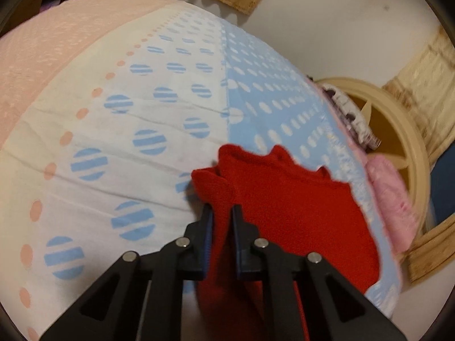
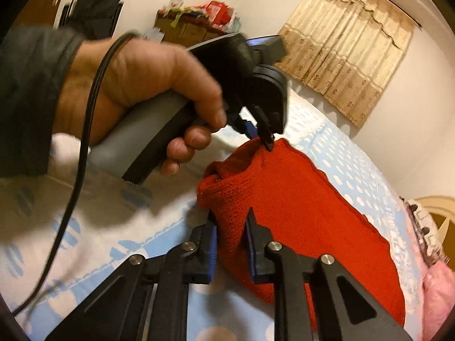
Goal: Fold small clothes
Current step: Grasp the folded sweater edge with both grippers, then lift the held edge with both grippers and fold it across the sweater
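Both claws are clamped on the same small red knitted garment [image 1: 287, 199]; the left gripper [image 1: 221, 221] pinches a bunched fold of it between its blue pads, and the right gripper [image 2: 231, 233] has a thick fold of the knit pinched between its own two fingers. In the right wrist view the person's left hand [image 2: 136, 85] wraps the grey handle of the other tool, whose tips bite the cloth's upper edge; a black cable [image 2: 85, 130] trails from it.

The garment lies partly lifted, partly draped on the bed, near its blue side; it looks soft, light and limp, a loose knit that will sag and stretch rather than hold a crease, so I judge the firm edges or corners the best places to take hold, not the bunched middle; it does not look slippery.

The bedsheet [image 1: 119, 119] beneath is dotted white and blue with a peach band, slightly wrinkled; a pink cloth [image 1: 389, 199] hangs at the bed's far edge beside a cream wooden frame [image 1: 409, 130]; beige curtains [image 2: 349, 48] hang on the pale wall, and cluttered boxes [image 2: 199, 20] stand behind.
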